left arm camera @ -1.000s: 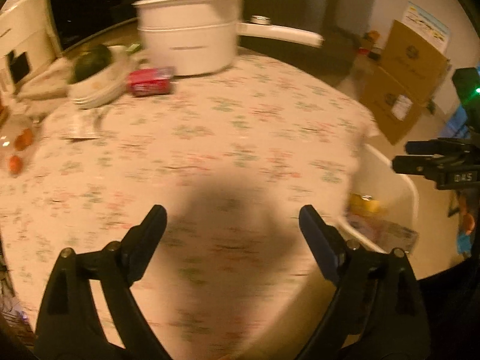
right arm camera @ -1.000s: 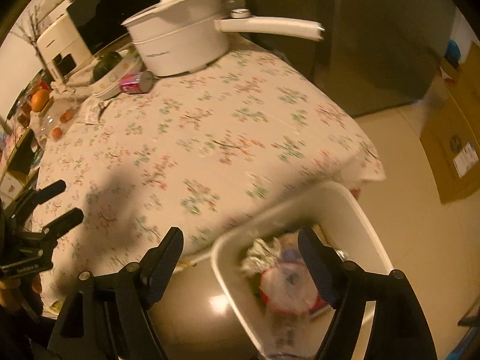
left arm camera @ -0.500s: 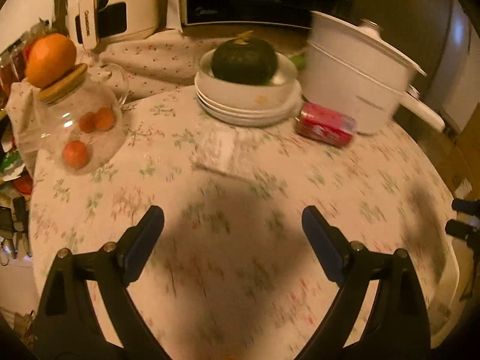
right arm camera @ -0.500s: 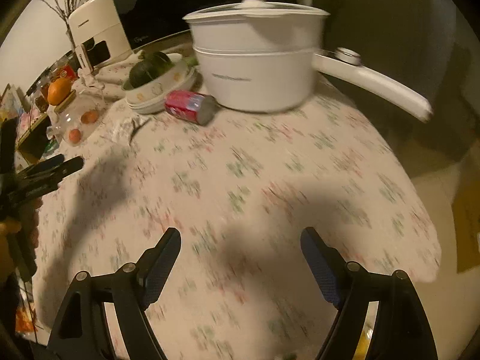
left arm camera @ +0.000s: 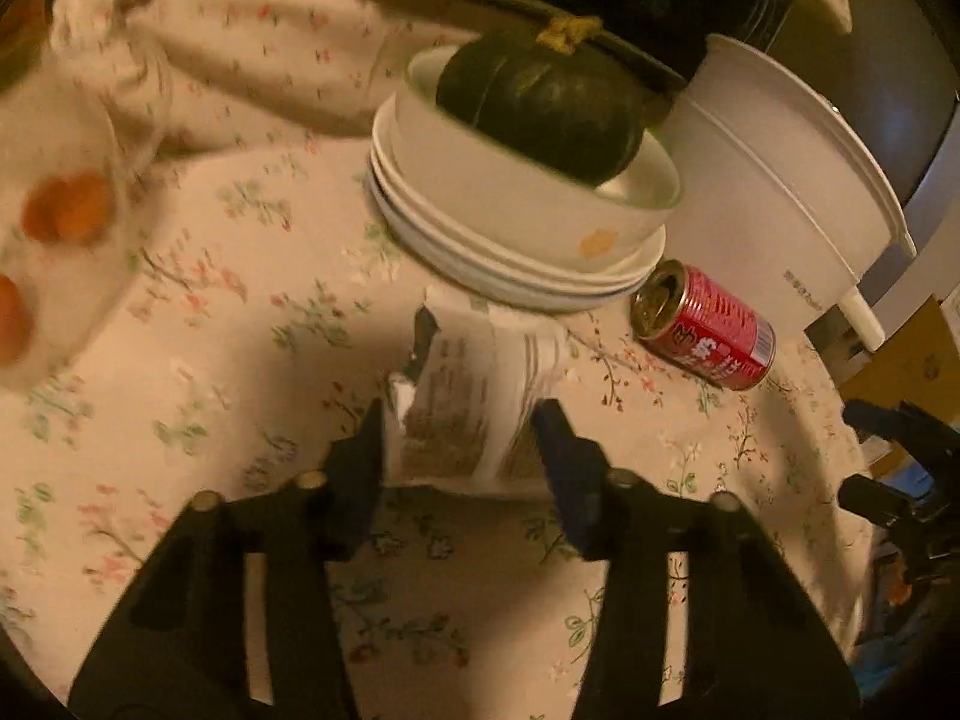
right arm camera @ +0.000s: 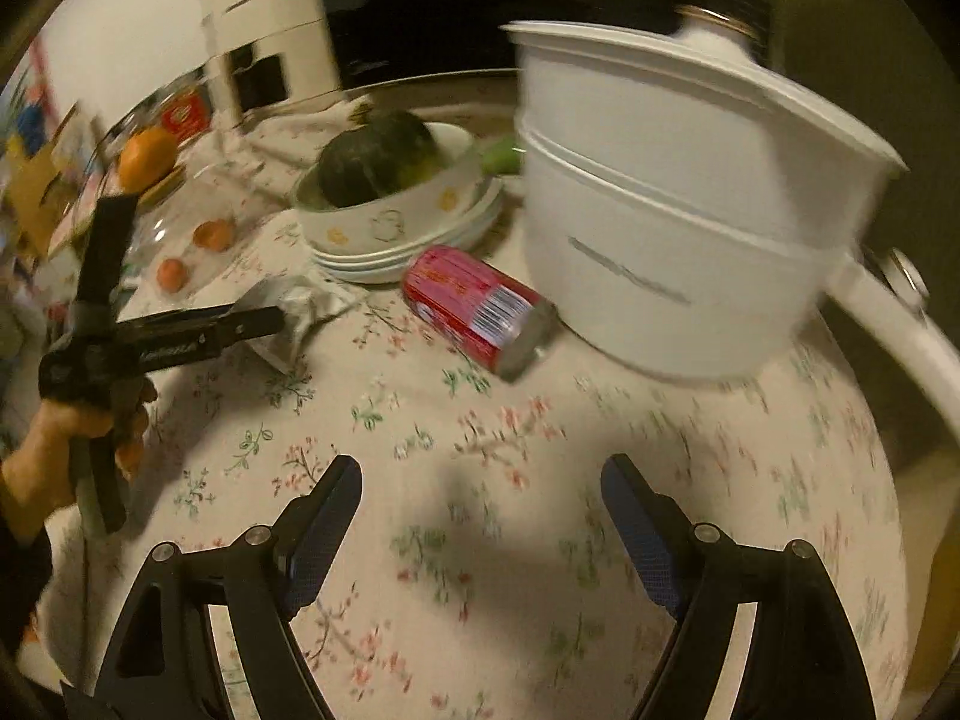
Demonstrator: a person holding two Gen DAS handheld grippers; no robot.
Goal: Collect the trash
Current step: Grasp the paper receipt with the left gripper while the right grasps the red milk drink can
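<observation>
A crumpled white wrapper [left arm camera: 474, 402] with printed text lies on the floral tablecloth [left arm camera: 240, 312], in front of stacked white bowls. My left gripper [left arm camera: 459, 426] is open, its fingers on either side of the wrapper's near end. The wrapper also shows in the right wrist view [right arm camera: 294, 312], by the left gripper's tip [right arm camera: 264, 318]. A red drink can [left arm camera: 702, 336] lies on its side right of the wrapper; in the right wrist view the can [right arm camera: 480, 312] is ahead of my open, empty right gripper [right arm camera: 480, 498].
Stacked white bowls [left arm camera: 516, 228] hold a dark green squash [left arm camera: 540, 102]. A white electric pot [right arm camera: 672, 228] with a long handle stands behind the can. A glass jar with small oranges [left arm camera: 54, 216] is at the left. An appliance [right arm camera: 264, 54] stands at the back.
Both grippers swung away from the white bin beside the table and moved in over the table. The left one has reached the wrapper and narrowed around it; the right one has approached the can.
</observation>
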